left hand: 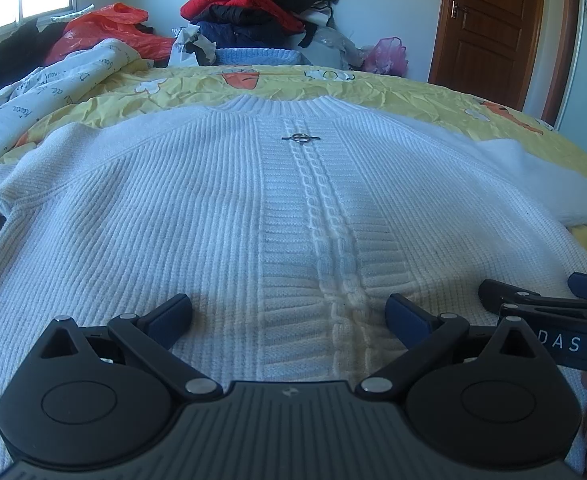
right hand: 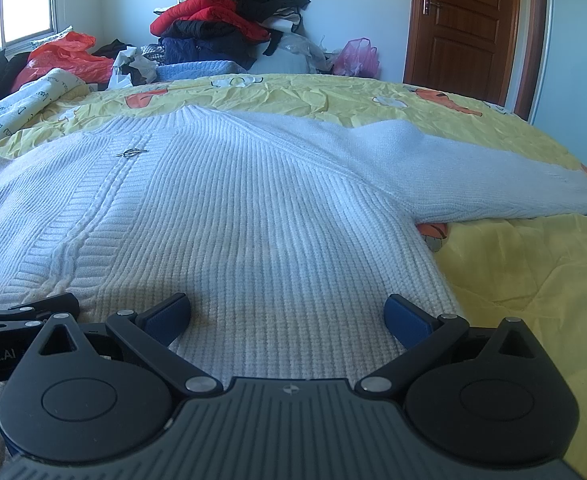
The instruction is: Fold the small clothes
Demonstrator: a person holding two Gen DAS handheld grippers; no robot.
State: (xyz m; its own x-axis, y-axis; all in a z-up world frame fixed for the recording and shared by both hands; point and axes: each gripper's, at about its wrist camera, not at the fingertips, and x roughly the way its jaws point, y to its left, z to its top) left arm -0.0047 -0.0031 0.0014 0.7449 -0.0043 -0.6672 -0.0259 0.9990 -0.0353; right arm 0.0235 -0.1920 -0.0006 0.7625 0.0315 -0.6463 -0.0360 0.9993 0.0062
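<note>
Two grippers hang side by side over the near hem of a white sweater (left hand: 221,208), their jaws spread wide and holding nothing. The left gripper (left hand: 289,312) straddles the cable braid running up the middle of the knit; the right gripper (right hand: 287,312) sits over the plain ribbing toward the sweater's right edge, its neighbour just showing at the frame's side. Both tilt down at the fabric, apparently poised to pinch the hem for a first fold, which has not yet been made. The sweater lies flat, front up, on a yellow bedspread (right hand: 525,272), collar away from the cameras, one sleeve (right hand: 473,172) stretched out to the right, a small metal pin (left hand: 301,138) on the chest. Beyond, a heap of clothes (left hand: 261,4) waits against the wall near a brown door (left hand: 489,24).
</note>
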